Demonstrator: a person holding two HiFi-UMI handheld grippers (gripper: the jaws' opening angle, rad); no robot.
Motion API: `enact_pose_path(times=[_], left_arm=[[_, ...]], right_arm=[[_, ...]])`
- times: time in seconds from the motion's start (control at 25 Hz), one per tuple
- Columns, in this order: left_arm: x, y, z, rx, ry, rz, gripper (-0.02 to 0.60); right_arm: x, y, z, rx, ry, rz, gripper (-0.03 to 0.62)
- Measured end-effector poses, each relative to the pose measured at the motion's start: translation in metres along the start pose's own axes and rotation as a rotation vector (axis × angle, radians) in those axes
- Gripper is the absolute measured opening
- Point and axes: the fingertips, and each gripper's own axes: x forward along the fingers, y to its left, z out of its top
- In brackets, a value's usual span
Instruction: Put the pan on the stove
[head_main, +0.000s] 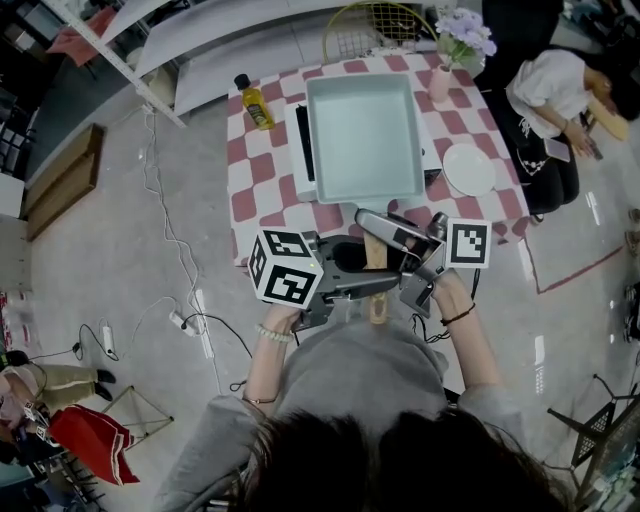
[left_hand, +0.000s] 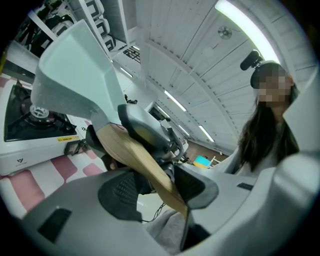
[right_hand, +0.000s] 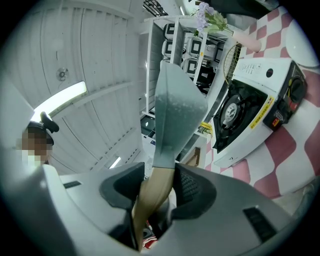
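1. The pan hangs over the stove in the middle of the surface. It looks not yet seated, since the burner shows bare beneath it in the left gripper view.
2. The left hand-held gripper is clamped on the wooden handle near its free end, with the jaws fairly wide and the handle crossing them at a slant. The right hand-held gripper is clamped on the same handle, closer to the pan.
3. Risk: all the pan's weight sits ahead of both grips. The smooth wood could slip or roll in the pads, and the pan would droop.
4. Risk: if it comes down tilted or off-centre, one edge catches the burner support. The pan then rocks or slides toward the near edge of the surface.
5. Risk: a sideways swing could hit the oil bottle by the left edge, the plate by the right edge, or the flower vase at the far right corner. The bottle and vase would tip easily.
6. Risk: if one grip lets go before the pan is seated, the handle twists in the other.
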Motion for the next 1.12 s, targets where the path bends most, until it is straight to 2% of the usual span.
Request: enact_pose_path(times=[0.56,1.12], left_arm=[[0.003,0.046,0.037,-0.013,-0.019,0.046,0.200],[0.011,0.088,0.070,-0.088,-0.028,0.066,0.201]], right_arm=[[0.017,-0.026,0.046,0.019,0.050,0.019,0.181],[0.025,-0.056,0.089,0.098,0.089,0.007,0.181]])
